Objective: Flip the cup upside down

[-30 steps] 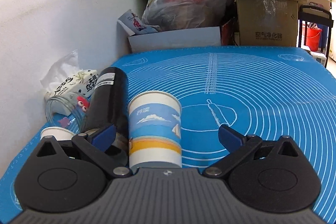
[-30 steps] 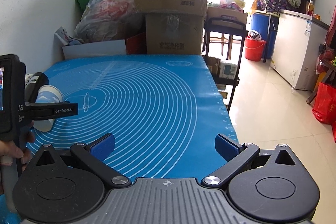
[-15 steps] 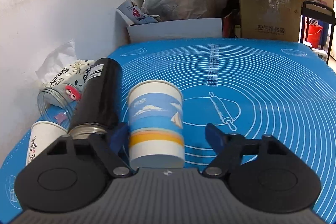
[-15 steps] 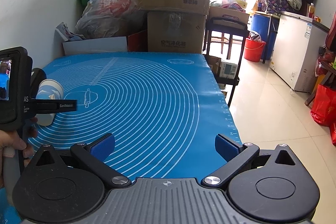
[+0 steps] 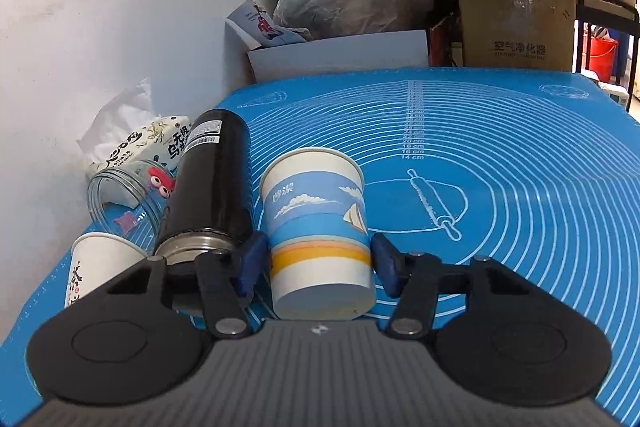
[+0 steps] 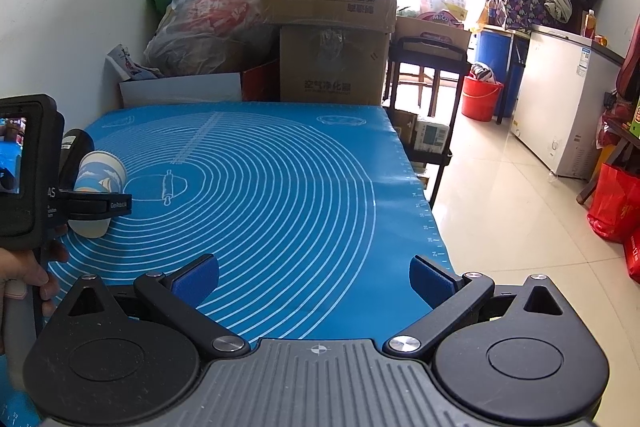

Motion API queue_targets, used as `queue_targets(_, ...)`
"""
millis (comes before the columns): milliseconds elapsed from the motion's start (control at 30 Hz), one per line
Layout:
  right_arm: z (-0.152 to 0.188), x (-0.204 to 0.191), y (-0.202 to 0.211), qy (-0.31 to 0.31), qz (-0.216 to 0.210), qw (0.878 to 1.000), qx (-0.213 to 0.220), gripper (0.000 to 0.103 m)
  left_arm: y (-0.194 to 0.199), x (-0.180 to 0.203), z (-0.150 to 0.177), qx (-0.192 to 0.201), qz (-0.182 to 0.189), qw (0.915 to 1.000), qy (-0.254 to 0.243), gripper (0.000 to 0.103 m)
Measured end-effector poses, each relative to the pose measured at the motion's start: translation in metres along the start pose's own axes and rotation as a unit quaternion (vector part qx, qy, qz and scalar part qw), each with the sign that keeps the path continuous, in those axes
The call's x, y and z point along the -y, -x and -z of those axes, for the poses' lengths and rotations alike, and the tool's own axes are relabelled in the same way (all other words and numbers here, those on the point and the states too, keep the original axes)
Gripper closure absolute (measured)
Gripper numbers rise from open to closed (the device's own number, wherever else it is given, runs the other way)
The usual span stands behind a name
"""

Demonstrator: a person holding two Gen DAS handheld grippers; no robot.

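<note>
Left gripper [image 5: 318,269] clamped on the paper cup [image 5: 318,231]; right gripper [image 6: 314,277] idle with fingers apart.

The blue-and-white cup with a sailboat print and an orange band sits between the left gripper's blue fingers [image 5: 250,265], which press on its lower sides. It is tilted, mouth leaning away from the camera, and its base looks lifted off the blue mat [image 5: 500,187] covering the table. Just to its left lies a black flask [image 5: 210,183] on its side, with a second white paper cup [image 5: 96,267], a clear jar [image 5: 120,199] and a tissue pack [image 5: 148,143] nearer the wall. The right gripper hangs over the near edge of the mat, nothing between its fingers. From its view the cup [image 6: 100,175] shows at far left, held in the left gripper [image 6: 100,205].
</note>
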State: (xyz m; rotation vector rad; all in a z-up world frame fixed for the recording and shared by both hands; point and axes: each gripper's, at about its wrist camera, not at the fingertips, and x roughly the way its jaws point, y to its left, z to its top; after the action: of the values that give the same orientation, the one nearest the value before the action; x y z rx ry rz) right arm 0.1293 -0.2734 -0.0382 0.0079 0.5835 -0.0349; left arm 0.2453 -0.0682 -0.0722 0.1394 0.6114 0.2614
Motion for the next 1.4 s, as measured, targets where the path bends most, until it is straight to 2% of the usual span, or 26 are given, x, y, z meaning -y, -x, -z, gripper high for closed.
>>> queue_targets(333, 0.000, -0.001, 0.001, 0.001, 0.005, 1.000, -0.001, 0.000, 0.017, -0.006, -0.002, -0.001, 0.030, 0.9995, 0.011, 0.045)
queue_targets(533, 0.003, -0.003, 0.011, 0.006, 0.005, 1.000, -0.002, 0.000, 0.052, -0.013, 0.006, -0.007, 0.088, 0.9960, 0.008, 0.045)
queue_targets(800, 0.009, -0.008, 0.036, 0.021, 0.008, 1.000, -0.002, 0.000, 0.100, -0.014, 0.040, -0.028, 0.158, 0.9868, -0.026, 0.045)
queue_targets(1033, 0.016, -0.010, 0.045, 0.041, 0.011, 0.999, -0.016, 0.000, 0.109, -0.011, 0.059, -0.039, 0.165, 0.9847, -0.042, 0.044)
queue_targets(1200, 0.018, -0.011, 0.046, 0.051, 0.012, 0.998, -0.022, 0.000, 0.107, -0.012, 0.058, -0.043, 0.164, 0.9849, -0.035, 0.042)
queue_targets(1333, 0.018, -0.011, 0.045, 0.054, 0.010, 0.998, -0.023, 0.000, 0.105, -0.015, 0.056, -0.044, 0.165, 0.9850, -0.026, 0.033)
queue_targets(1400, 0.018, -0.012, 0.045, 0.057, 0.009, 0.998, -0.024, 0.000, 0.105, -0.016, 0.055, -0.043, 0.164, 0.9853, -0.023, 0.024)
